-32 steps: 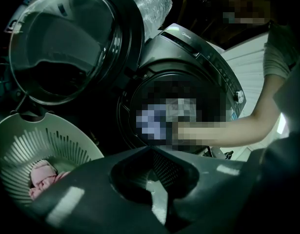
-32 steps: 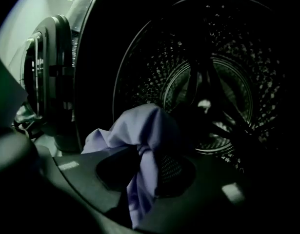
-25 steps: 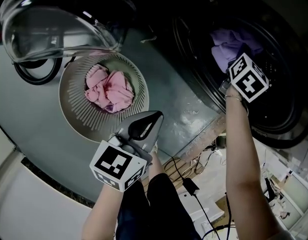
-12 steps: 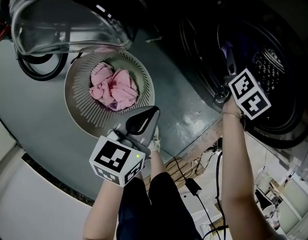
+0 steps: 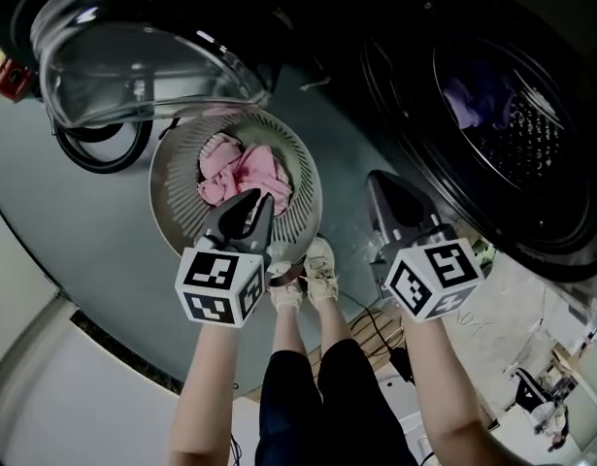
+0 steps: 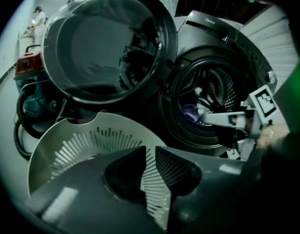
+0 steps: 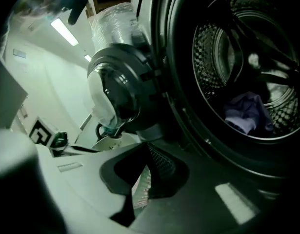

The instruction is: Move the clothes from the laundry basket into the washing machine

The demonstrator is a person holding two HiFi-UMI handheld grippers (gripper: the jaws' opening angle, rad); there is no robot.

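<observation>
Down by the person's shoes (image 5: 306, 272), the round slatted laundry basket (image 5: 179, 212) stands on the grey floor with a crumpled heap of pink clothes (image 5: 248, 168) lying in its far half. The left gripper (image 6: 150, 148) hangs over the basket's near rim. Its jaws stand a narrow slit apart with nothing between them, and only the pale slats of the basket wall show through the gap. From the head view its tips point at the near edge of the pink heap and seem just short of it; whether they touch the cloth cannot be told. The right gripper (image 7: 146, 145) is held to the right of the basket, between it and the washing machine (image 5: 400, 105), outside the drum and well apart from the pink clothes. Its jaw tips meet at the front and grip nothing, and a sliver of the basket's slats shows in the wedge behind them. The machine's round glass door (image 5: 133, 71) is swung wide open above the basket. Inside the perforated steel drum lies a purple garment (image 5: 470, 100), low against the drum wall and well clear of both grippers. A black hose (image 5: 104, 149) loops on the floor under the door, beside a red appliance (image 5: 5, 71) at the left edge. Dark cables (image 5: 376, 330) trail over the floor near the person's legs.
</observation>
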